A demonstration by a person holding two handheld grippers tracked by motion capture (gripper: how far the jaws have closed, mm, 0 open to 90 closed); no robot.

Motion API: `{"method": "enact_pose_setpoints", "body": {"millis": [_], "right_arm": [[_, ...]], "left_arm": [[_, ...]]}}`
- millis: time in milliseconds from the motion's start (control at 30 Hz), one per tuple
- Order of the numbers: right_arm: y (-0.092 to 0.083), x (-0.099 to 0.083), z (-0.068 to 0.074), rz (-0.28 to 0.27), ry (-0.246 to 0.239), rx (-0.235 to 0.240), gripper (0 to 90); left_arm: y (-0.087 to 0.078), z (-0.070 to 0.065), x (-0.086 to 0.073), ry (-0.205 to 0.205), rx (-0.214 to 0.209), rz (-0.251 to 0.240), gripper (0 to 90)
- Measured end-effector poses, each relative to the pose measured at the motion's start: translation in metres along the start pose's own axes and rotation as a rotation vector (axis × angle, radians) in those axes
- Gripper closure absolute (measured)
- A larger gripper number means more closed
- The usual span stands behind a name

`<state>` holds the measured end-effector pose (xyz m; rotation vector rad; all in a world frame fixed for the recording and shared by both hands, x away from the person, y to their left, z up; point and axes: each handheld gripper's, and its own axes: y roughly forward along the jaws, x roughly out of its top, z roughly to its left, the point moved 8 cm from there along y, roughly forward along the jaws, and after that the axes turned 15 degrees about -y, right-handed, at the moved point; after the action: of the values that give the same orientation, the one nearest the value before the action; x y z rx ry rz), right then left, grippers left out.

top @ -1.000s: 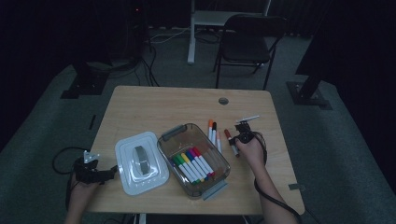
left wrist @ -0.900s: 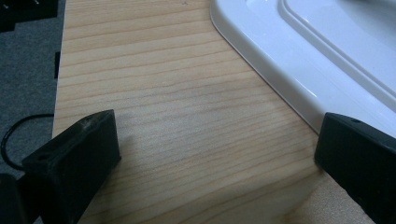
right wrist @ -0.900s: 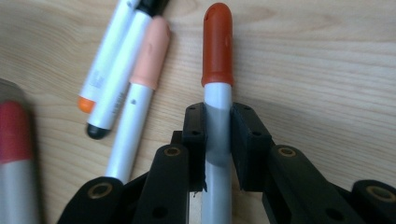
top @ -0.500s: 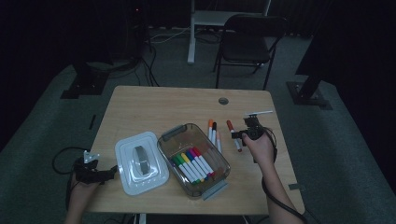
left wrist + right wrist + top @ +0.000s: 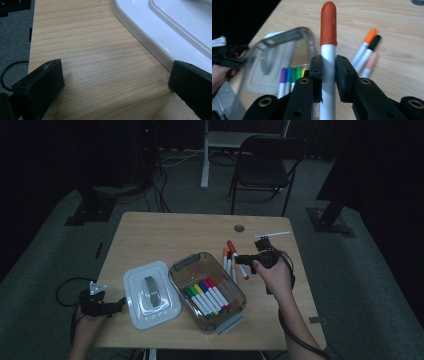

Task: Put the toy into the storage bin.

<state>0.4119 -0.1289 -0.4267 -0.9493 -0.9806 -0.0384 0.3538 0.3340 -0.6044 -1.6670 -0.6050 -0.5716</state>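
1. The desk [image 5: 150, 227] carries everything. Its far edge lies beyond the right hand-held gripper [image 5: 328, 72], so a marker that slips loose there could roll off onto the floor.
2. The white lid [image 5: 151, 293] lies flat just ahead of the left hand-held gripper [image 5: 112, 82], whose jaws stand apart with bare wood between them. We judge that a careless nudge would push the lid against the box.
3. The clear box [image 5: 207, 292] sits below and to the left of the right hand-held gripper, with a row of markers already inside. Its rim is the likely snag — a marker brought in tilted could strike it and tip out.
4. The right hand-held gripper is clamped on the red-capped marker [image 5: 328, 25], gripped on its white barrel just under the cap. The barrel is smooth and round, so a quick swing could make it pivot or slide out.
5. The loose markers [image 5: 367, 53] lie to the right of the held one — a low pass could scatter them.
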Motion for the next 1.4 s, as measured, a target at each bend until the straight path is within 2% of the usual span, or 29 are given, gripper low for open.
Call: {"method": "enact_pose_setpoints", "body": {"millis": [100,300,433,467,533,633,700,800,1000,1233,1400], "right_arm": [[-0.001,0.008,0.012,-0.005,-0.031,0.012,76.6],[0.003,0.019,0.042,-0.011,-0.088,0.075,76.5],[0.01,0.021,0.063,0.018,-0.131,0.113,76.6],[0.01,0.021,0.063,0.018,-0.131,0.113,76.6],[0.017,0.021,0.076,0.037,-0.157,0.138,76.6],[0.024,0.02,0.085,0.057,-0.179,0.151,76.6],[0.029,0.02,0.088,0.065,-0.194,0.135,76.6],[0.036,0.02,0.095,0.079,-0.192,0.166,76.6],[0.056,0.01,0.108,0.141,-0.212,0.192,76.6],[0.084,-0.003,0.114,0.208,-0.209,0.206,76.5],[0.097,-0.009,0.116,0.248,-0.209,0.212,76.6]], "left_arm": [[0.0,0.0,0.0,0.0,0.0,0.0,0.5],[0.0,0.0,0.0,0.001,0.0,0.002,0.5],[0.0,0.0,0.0,0.0,0.0,0.002,0.5],[0.0,0.0,0.0,0.0,0.0,0.002,0.5],[0.0,0.0,0.0,0.001,0.0,0.002,0.5],[0.0,0.0,0.0,0.001,0.0,0.002,0.5],[0.0,0.0,0.0,0.001,0.0,0.002,0.5],[0.0,0.0,0.0,0.001,0.0,0.002,0.5],[0.0,0.0,0.0,0.0,0.0,0.002,0.5],[0.0,0.0,0.0,0.001,0.0,0.0,0.5],[0.0,0.0,0.0,0.0,0.0,0.0,0.5]]}}
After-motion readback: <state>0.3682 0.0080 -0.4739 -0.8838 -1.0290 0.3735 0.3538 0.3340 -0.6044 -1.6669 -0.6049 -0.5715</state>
